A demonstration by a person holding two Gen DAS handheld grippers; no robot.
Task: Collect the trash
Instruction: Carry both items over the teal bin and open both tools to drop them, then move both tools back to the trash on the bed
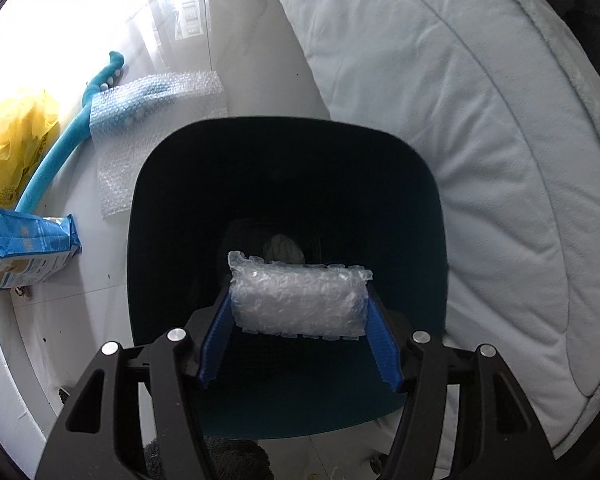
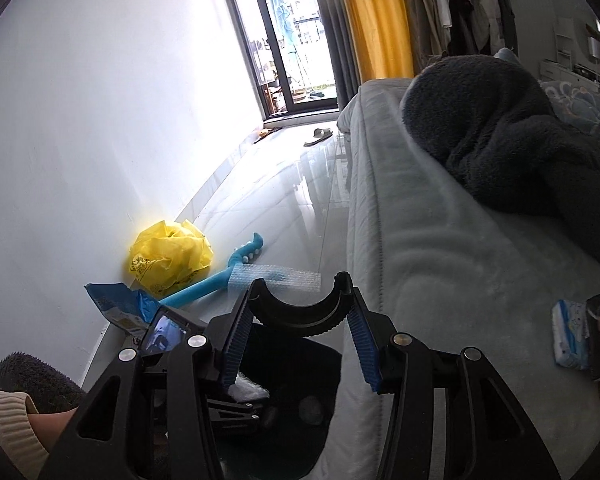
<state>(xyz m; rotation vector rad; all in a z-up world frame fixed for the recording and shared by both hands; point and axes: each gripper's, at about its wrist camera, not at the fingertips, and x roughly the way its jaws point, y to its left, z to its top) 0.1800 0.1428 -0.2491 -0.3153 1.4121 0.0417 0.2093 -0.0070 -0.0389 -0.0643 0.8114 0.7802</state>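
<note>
Left wrist view, left to right: yellow bag (image 1: 14, 140), blue packet (image 1: 24, 248) and teal stick (image 1: 60, 152) lay on the floor beside a bubble-wrap sheet (image 1: 156, 128), then the dark bin (image 1: 288, 208), then the pale mattress (image 1: 480, 140). Left gripper (image 1: 300, 304) pinched a bubble-wrap wad (image 1: 300, 304) over the bin's mouth. Right wrist view: right gripper (image 2: 298, 336) pinched a black curved piece (image 2: 300, 312), jaws narrowly apart, mattress at right.
</note>
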